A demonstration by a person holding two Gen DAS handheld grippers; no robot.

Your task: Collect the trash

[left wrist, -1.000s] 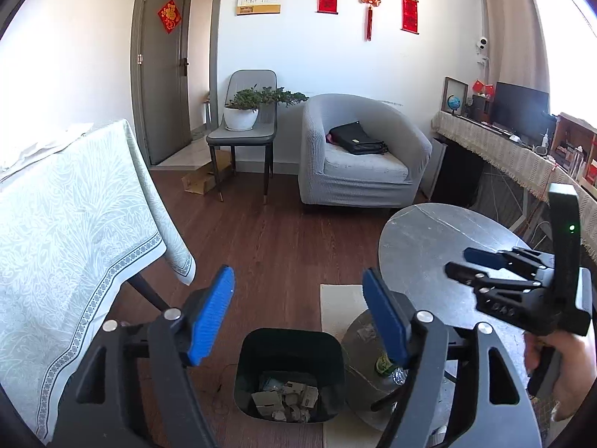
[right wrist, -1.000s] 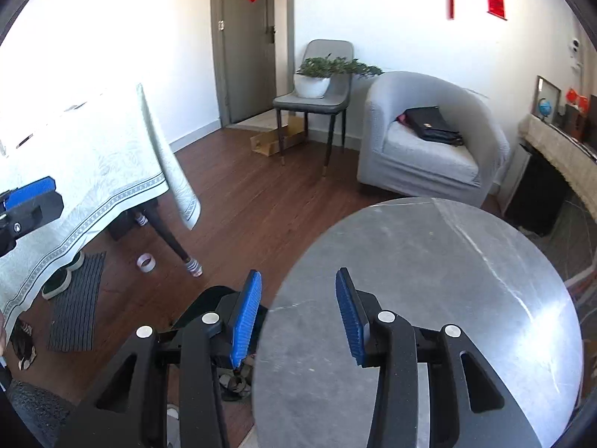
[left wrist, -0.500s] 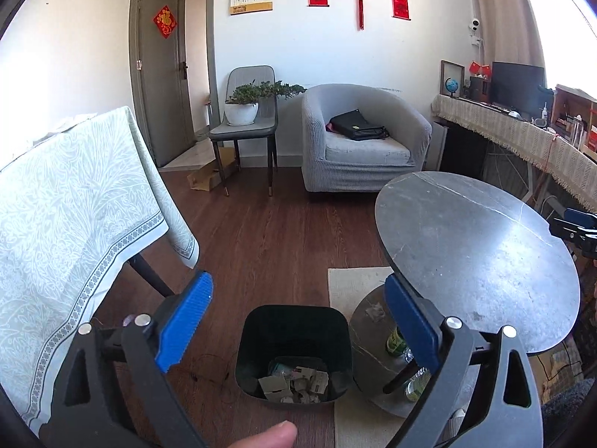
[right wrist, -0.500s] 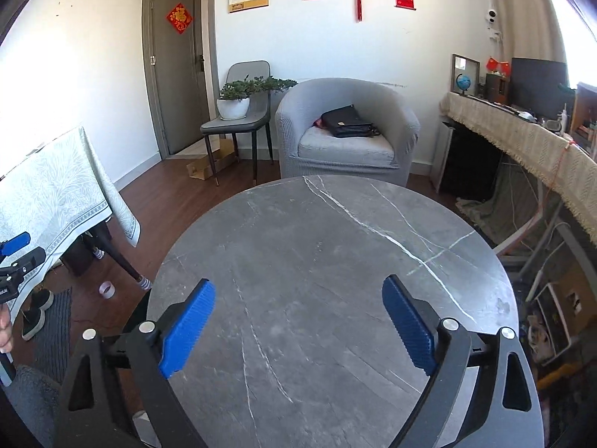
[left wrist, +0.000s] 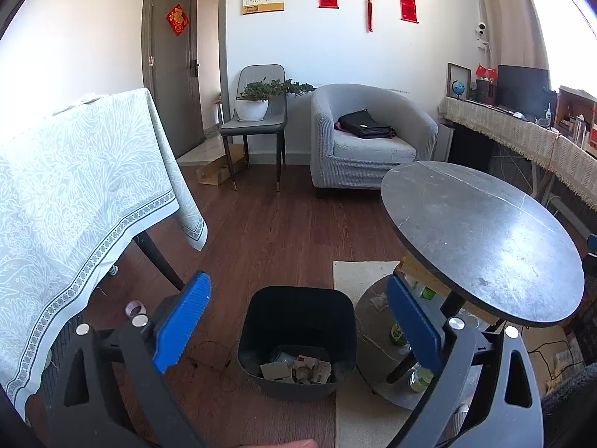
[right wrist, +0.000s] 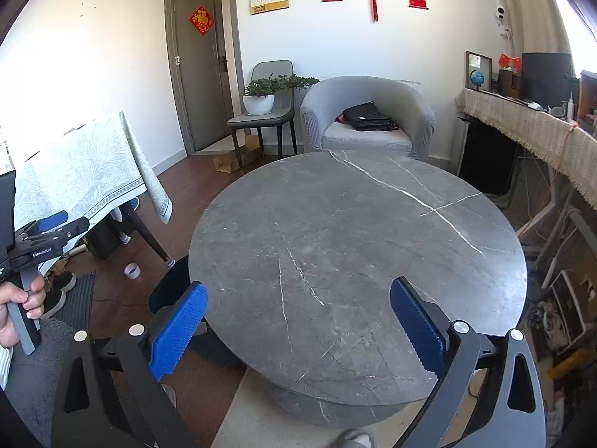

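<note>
A black trash bin (left wrist: 298,339) stands on the wood floor with crumpled paper and wrappers (left wrist: 298,369) in its bottom. My left gripper (left wrist: 298,326) is open and empty, held above and in front of the bin. My right gripper (right wrist: 298,330) is open and empty above the near edge of the round grey marble table (right wrist: 358,254), whose top is bare. The left gripper also shows at the left edge of the right wrist view (right wrist: 56,227). Part of the bin shows left of the table there (right wrist: 169,291).
A lower shelf (left wrist: 377,310) under the round table holds bottles (left wrist: 398,332) and scraps. A cloth-covered table (left wrist: 74,201) stands at the left. A tape roll (left wrist: 135,308) lies on the floor. A grey armchair (left wrist: 369,138), a chair with a potted plant (left wrist: 257,100) and a cream rug (left wrist: 358,276) lie beyond.
Both grippers have opened wide from half-open. The right gripper has swung from the table's left edge to above its top. The left gripper has pulled back a little from the bin.
</note>
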